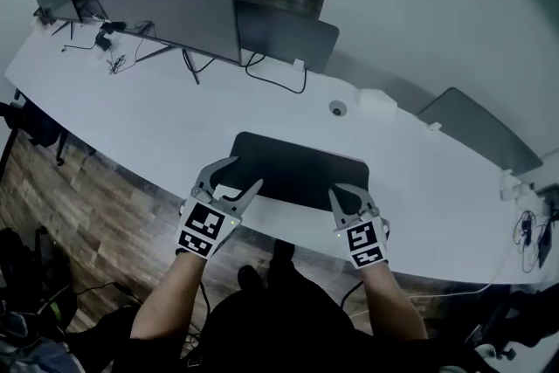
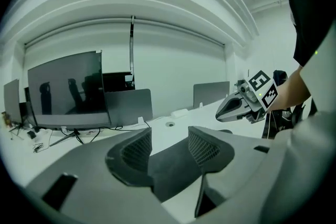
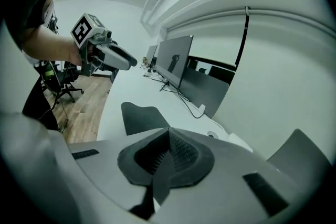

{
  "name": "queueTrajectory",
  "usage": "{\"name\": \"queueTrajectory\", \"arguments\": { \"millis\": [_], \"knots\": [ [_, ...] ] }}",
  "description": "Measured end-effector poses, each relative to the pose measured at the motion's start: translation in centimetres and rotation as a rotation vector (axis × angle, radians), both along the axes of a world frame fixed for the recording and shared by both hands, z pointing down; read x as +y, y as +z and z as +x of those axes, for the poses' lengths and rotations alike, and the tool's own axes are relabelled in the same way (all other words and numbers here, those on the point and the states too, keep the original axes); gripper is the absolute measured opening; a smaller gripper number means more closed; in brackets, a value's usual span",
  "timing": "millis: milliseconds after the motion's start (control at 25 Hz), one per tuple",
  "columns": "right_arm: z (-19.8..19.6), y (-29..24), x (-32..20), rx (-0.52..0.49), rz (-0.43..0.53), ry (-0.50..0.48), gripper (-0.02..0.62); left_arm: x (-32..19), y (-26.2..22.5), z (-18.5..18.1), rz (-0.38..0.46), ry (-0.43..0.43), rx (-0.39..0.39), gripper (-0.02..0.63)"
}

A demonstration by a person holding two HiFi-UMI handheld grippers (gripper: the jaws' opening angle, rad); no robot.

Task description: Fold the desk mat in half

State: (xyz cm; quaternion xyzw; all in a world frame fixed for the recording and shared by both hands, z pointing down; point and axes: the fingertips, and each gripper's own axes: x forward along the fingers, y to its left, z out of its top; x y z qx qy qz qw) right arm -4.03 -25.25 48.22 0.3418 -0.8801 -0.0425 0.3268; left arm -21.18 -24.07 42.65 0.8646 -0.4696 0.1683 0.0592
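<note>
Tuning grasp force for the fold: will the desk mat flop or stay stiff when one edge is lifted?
Probably floppy: the desk mat looks thin and lies flat on the desk. It is likely light for its size, since it shows almost no edge height. Its matte dark face suggests it grips rather than slides, though that is unconfirmed.

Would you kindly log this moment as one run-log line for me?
left gripper: open, empty | right gripper: shut, empty | mat: lying on desk, both grippers by its near edge
</note>
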Motion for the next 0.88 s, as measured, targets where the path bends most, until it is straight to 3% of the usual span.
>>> {"name": "queueTrajectory", "arguments": {
  "millis": [240,560,880],
  "knots": [
    [0.2,-1.7,6.5,0.000,-0.034,0.038,0.002,7.3,-2.7,-1.0,0.059,0.047,0.050,0.099],
    [-0.8,-4.0,10.9,-0.086,-0.068,0.062,0.002,13.1,-3.3,-2.7,0.095,0.017,0.132,0.087],
    [-3.0,-6.3,12.5,-0.197,-0.043,0.024,0.002,15.7,-4.1,-5.1,0.117,-0.051,0.139,0.072]
  ]
}}
